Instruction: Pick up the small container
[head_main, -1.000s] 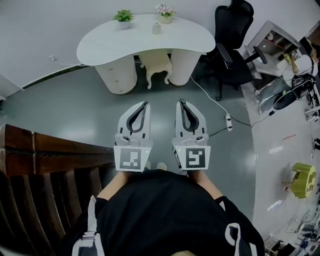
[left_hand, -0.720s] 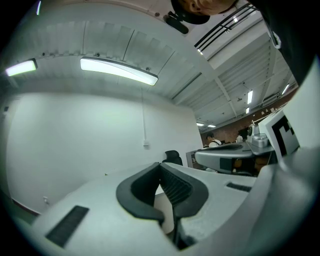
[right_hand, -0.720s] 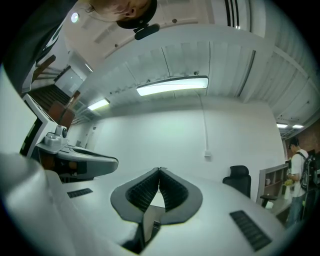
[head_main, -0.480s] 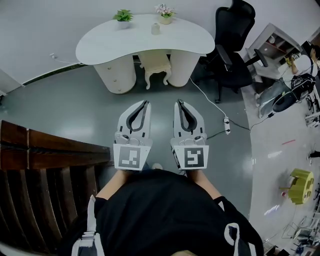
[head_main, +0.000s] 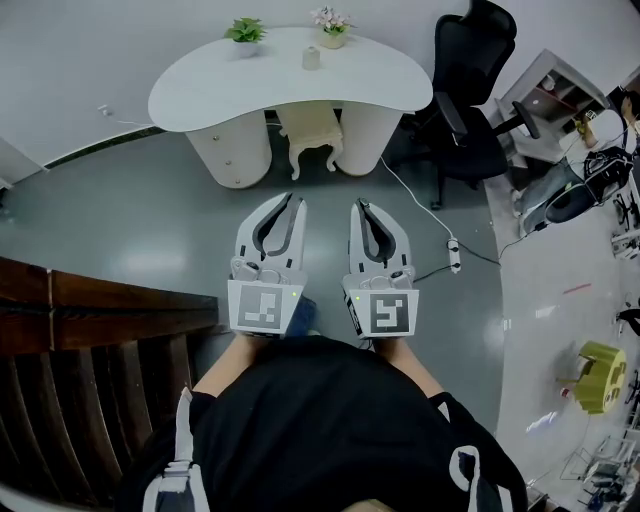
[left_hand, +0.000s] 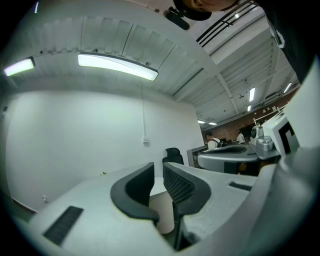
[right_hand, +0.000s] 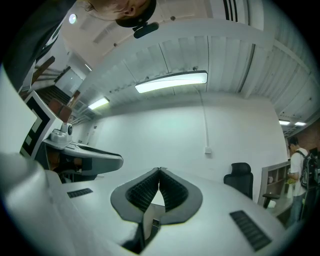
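Both point toward twelve o'clock at the small container (head_main: 311, 58) on the far surface (head_main: 200, 95). The left gripper (head_main: 296, 198) has just been opening slightly, with nothing between its jaws, likely readying. The right gripper (head_main: 360, 203) is pressed together.

The head view looks steeply down from above the person (head_main: 330, 420) onto the left gripper (head_main: 297, 200) and right gripper (head_main: 360, 203), with the white worktop (head_main: 290, 85) well ahead of their tips. Each gripper view sits close behind its own jaws, facing about level along them toward a white wall (left_hand: 75, 130). All three views share the black office chair (head_main: 468, 95) ahead, beyond the right gripper's outer side.
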